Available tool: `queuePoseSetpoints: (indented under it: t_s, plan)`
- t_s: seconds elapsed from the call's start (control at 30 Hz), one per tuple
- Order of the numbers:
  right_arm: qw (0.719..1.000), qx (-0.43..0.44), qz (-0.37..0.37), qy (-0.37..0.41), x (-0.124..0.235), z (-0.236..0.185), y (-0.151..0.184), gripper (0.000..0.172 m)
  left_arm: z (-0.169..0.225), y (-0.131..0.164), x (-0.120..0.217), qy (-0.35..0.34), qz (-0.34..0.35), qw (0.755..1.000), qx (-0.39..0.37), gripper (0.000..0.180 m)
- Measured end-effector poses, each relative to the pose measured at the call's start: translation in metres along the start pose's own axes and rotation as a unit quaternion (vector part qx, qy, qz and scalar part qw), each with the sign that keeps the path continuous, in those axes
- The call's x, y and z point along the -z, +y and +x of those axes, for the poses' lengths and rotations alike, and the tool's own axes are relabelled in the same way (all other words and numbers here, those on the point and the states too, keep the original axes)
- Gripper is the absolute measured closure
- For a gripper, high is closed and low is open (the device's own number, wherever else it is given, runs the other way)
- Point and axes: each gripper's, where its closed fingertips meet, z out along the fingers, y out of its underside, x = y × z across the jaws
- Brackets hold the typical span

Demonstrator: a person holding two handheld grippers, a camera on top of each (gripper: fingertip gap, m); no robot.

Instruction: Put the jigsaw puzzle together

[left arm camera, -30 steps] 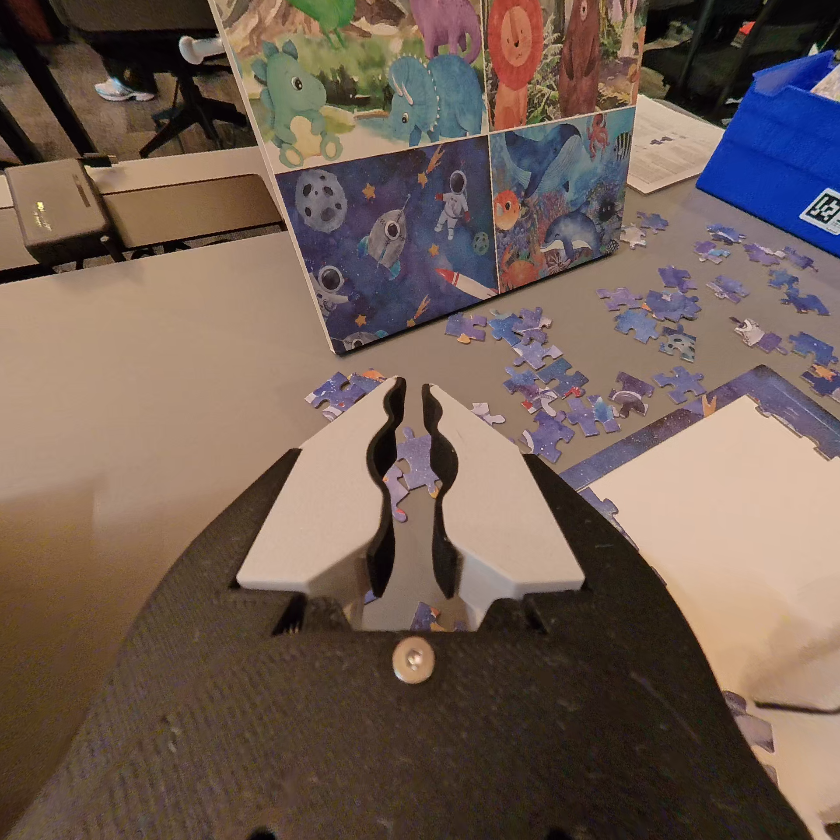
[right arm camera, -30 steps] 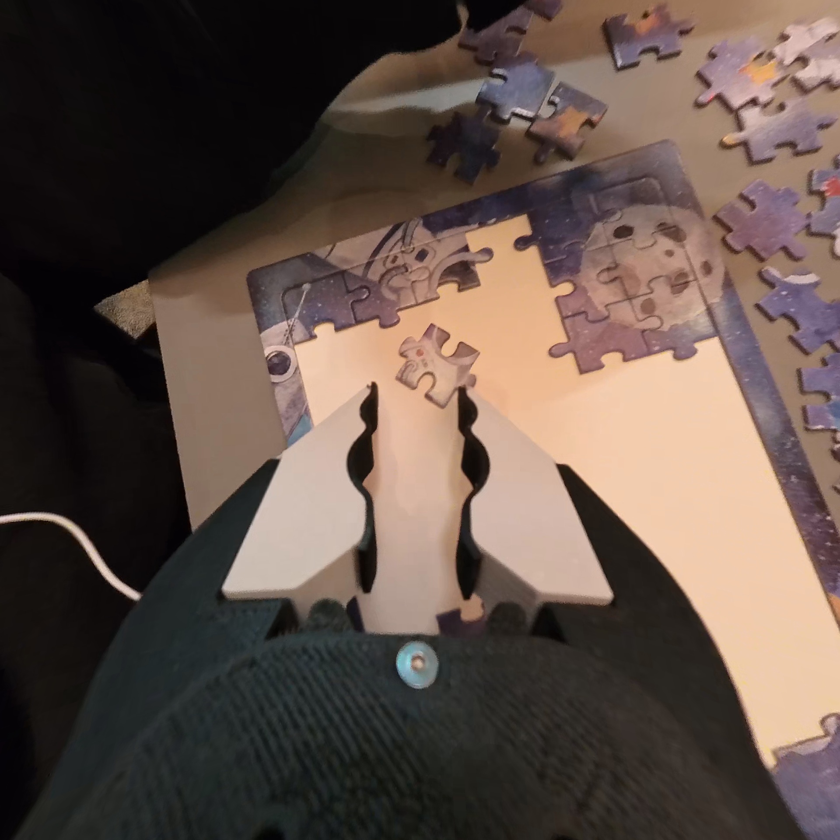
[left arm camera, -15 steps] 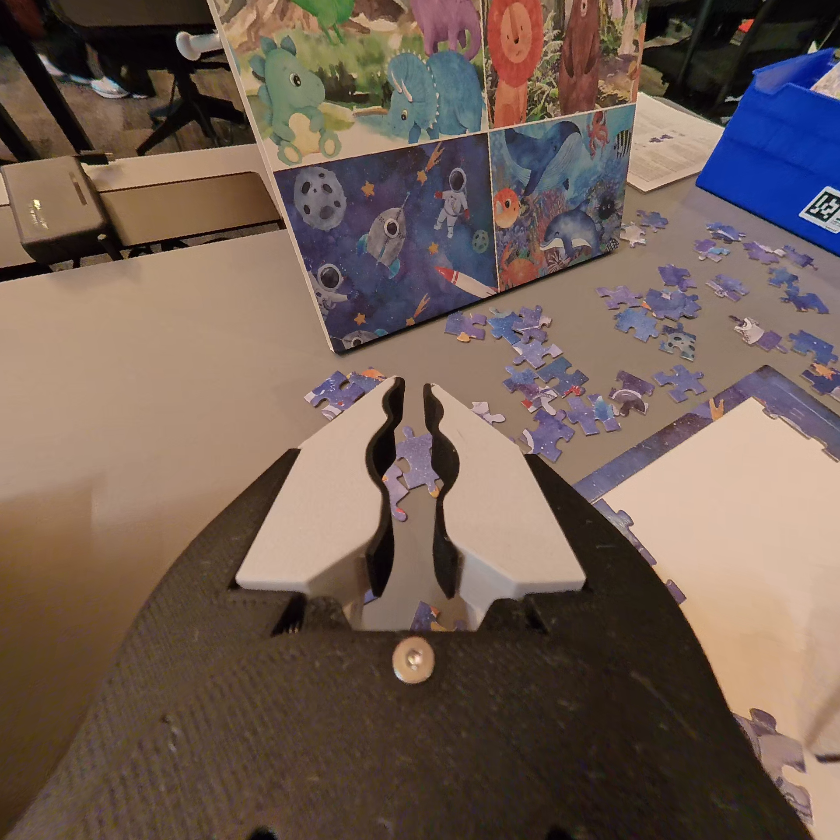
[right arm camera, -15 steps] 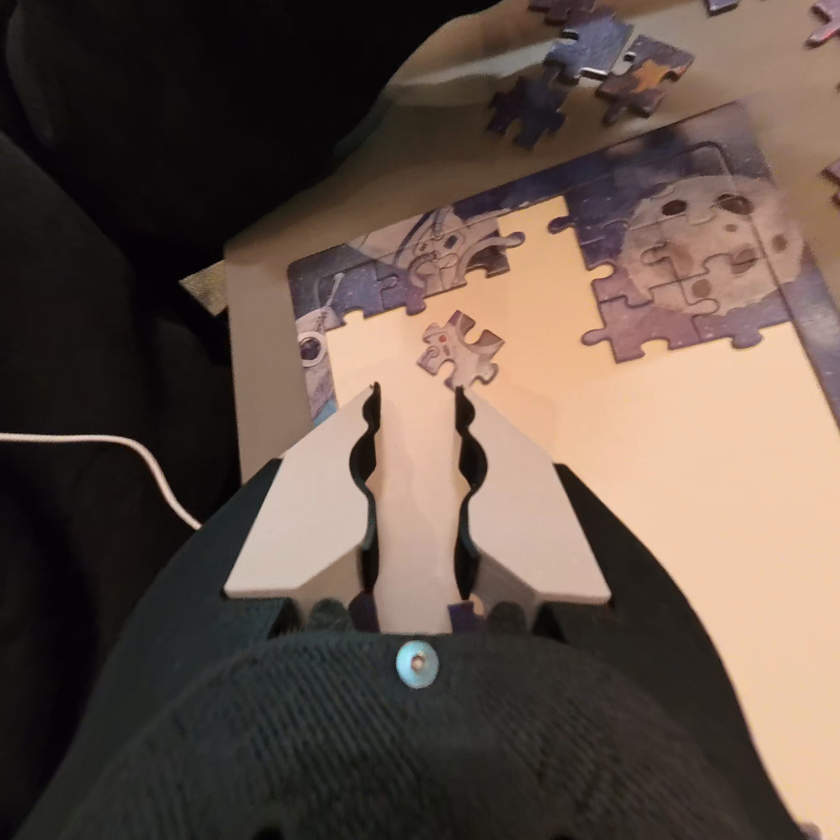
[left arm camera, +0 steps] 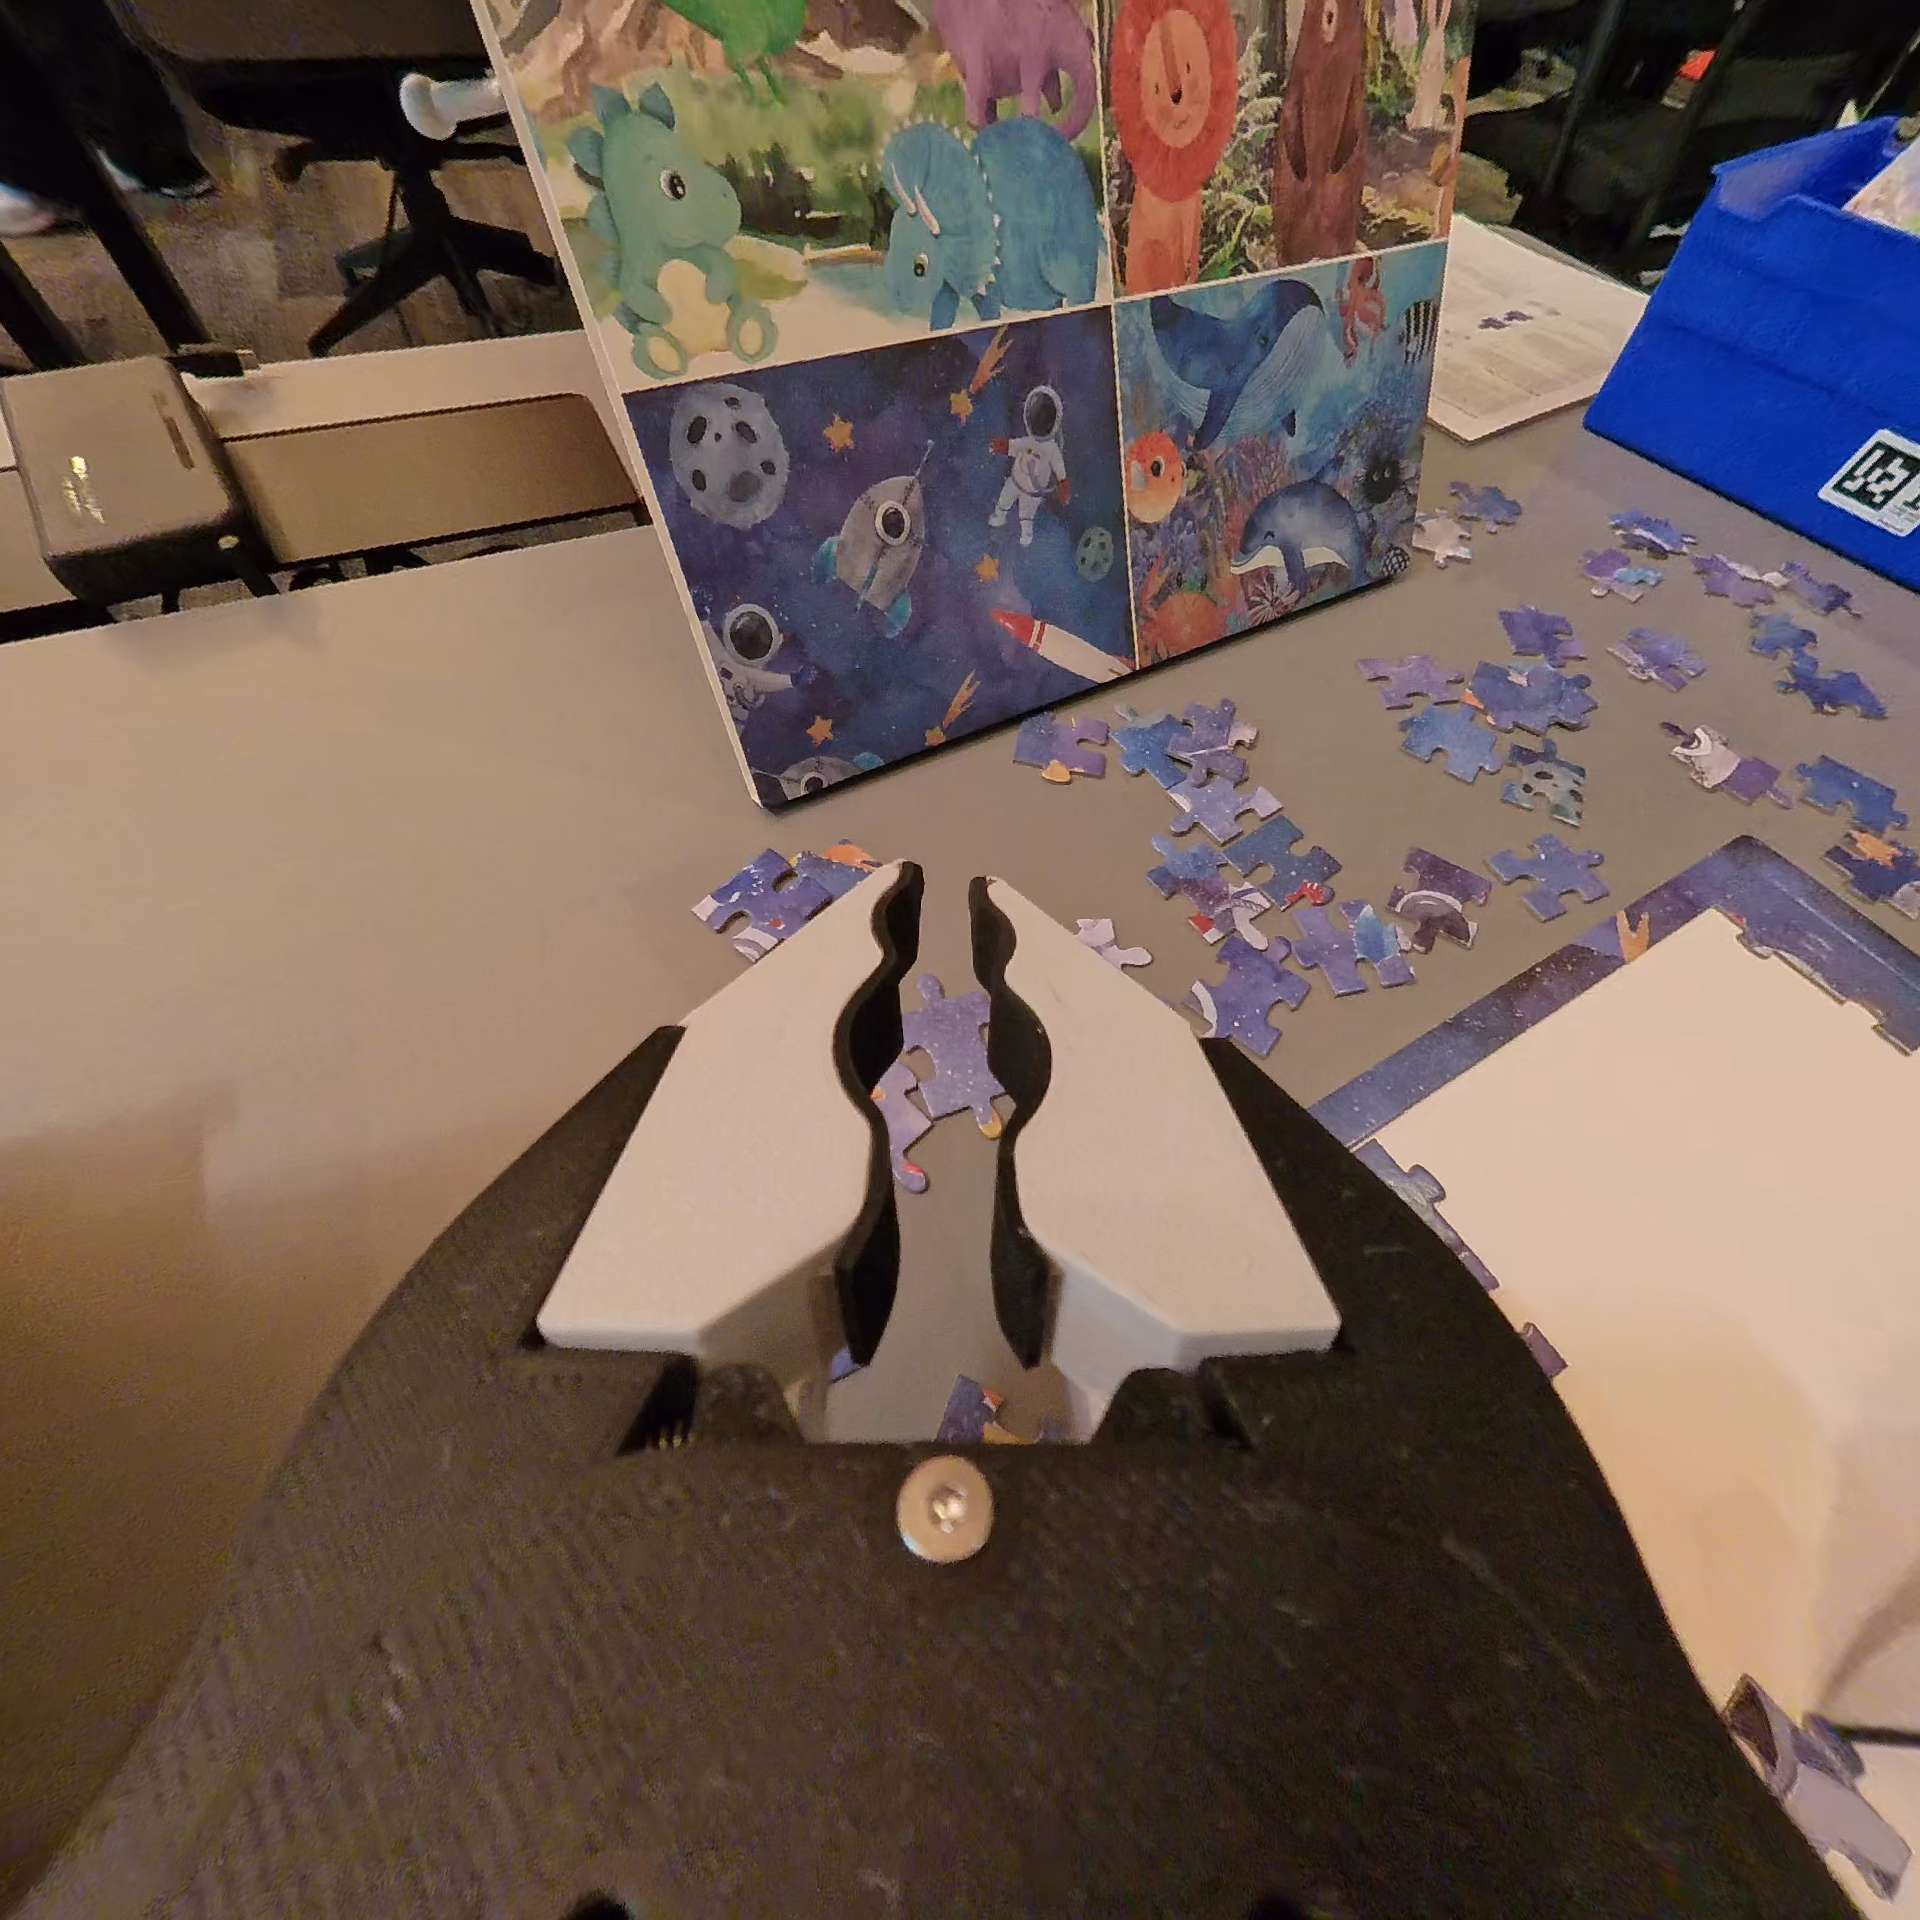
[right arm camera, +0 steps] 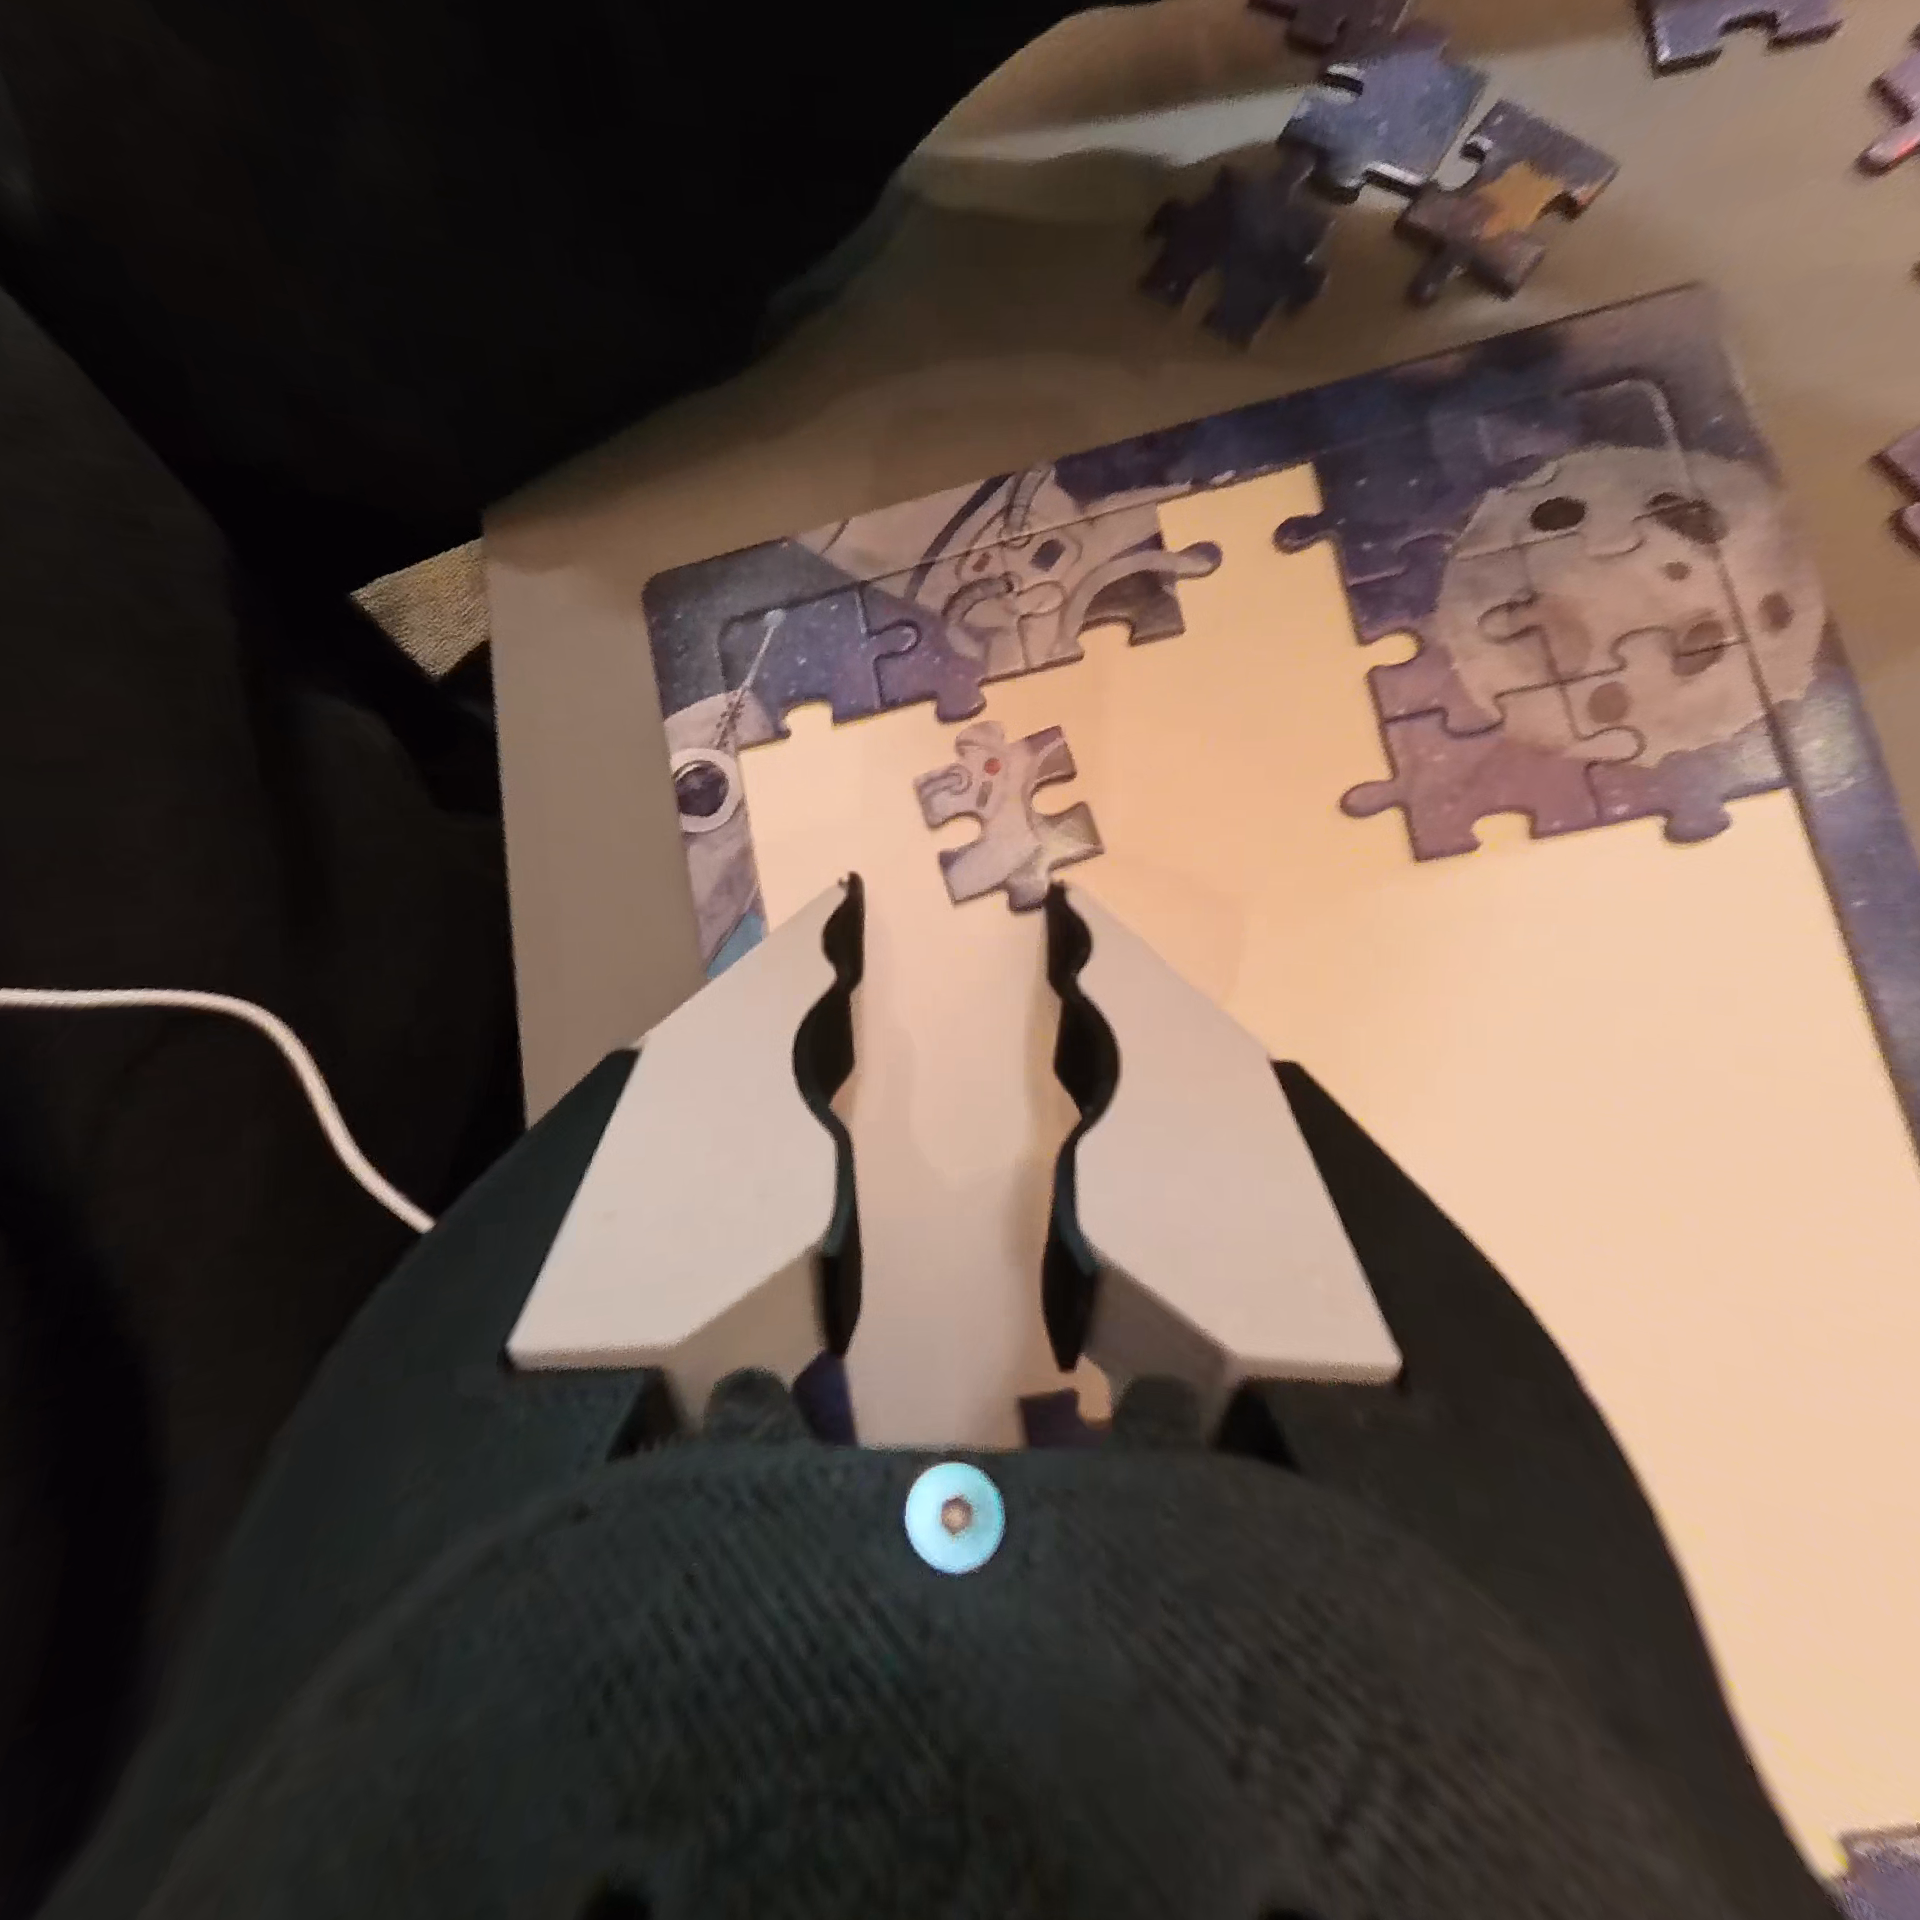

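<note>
My left gripper (left arm camera: 945, 878) hovers over the grey table (left arm camera: 364, 883), its jaws a narrow gap apart with nothing between the pads. A purple starry puzzle piece (left arm camera: 951, 1049) lies on the table beneath the fingers. My right gripper (right arm camera: 951, 894) is open and empty above the cream puzzle tray (right arm camera: 1455, 1143). A loose grey-white puzzle piece (right arm camera: 1003, 816) lies flat on the tray just ahead of the right fingertip (right arm camera: 1060, 914). Joined pieces fill the tray's far edge: an astronaut section (right arm camera: 987, 603) and a moon section (right arm camera: 1579, 665).
A picture box (left arm camera: 935, 416) stands upright behind the left gripper, with scattered blue and purple pieces (left arm camera: 1299, 883) to its right. A blue bin (left arm camera: 1787, 312) sits at the far right. The tray also shows in the left wrist view (left arm camera: 1662, 1195). A white cable (right arm camera: 312, 1091) crosses dark cloth on the left. Tip to tip, the grippers are about 25 cm apart. From the left gripper's tips to the purple starry puzzle piece (left arm camera: 951, 1049) is close to 8 cm.
The right gripper has drifted a little over the tray and stayed open; the loose piece stays just ahead of its tips. The left gripper has barely moved.
</note>
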Motion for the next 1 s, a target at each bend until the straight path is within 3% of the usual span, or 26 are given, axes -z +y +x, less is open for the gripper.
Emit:
queuePoseSetpoints:
  t_s: [0.27, 0.4, 0.5, 0.77, 0.83, 1.0]
  plan:
    - [0.997, 0.050, 0.025, 0.050, -0.009, 0.010, -0.016, 0.128, 0.001, 0.001, -0.001, 0.000, -0.002, 1.000, -0.003, 0.173]
    - [0.998, 0.043, 0.030, 0.034, -0.014, 0.010, -0.013, 0.129, 0.001, 0.000, -0.001, 0.000, -0.001, 1.000, -0.002, 0.173]
    - [0.998, 0.046, 0.029, 0.037, -0.012, 0.012, -0.012, 0.142, 0.001, 0.000, -0.001, 0.000, -0.001, 1.000, -0.003, 0.173]
    - [0.998, 0.040, 0.036, 0.029, -0.011, 0.010, -0.014, 0.145, 0.001, 0.000, -0.001, 0.000, -0.001, 1.000, -0.002, 0.173]
    - [0.997, 0.041, 0.051, 0.034, -0.008, 0.011, -0.020, 0.158, 0.001, 0.001, -0.001, 0.000, -0.001, 1.000, -0.003, 0.173]
    - [0.997, 0.039, 0.046, 0.049, -0.006, 0.019, -0.022, 0.145, 0.001, 0.001, -0.001, 0.000, -0.001, 1.000, -0.003, 0.173]
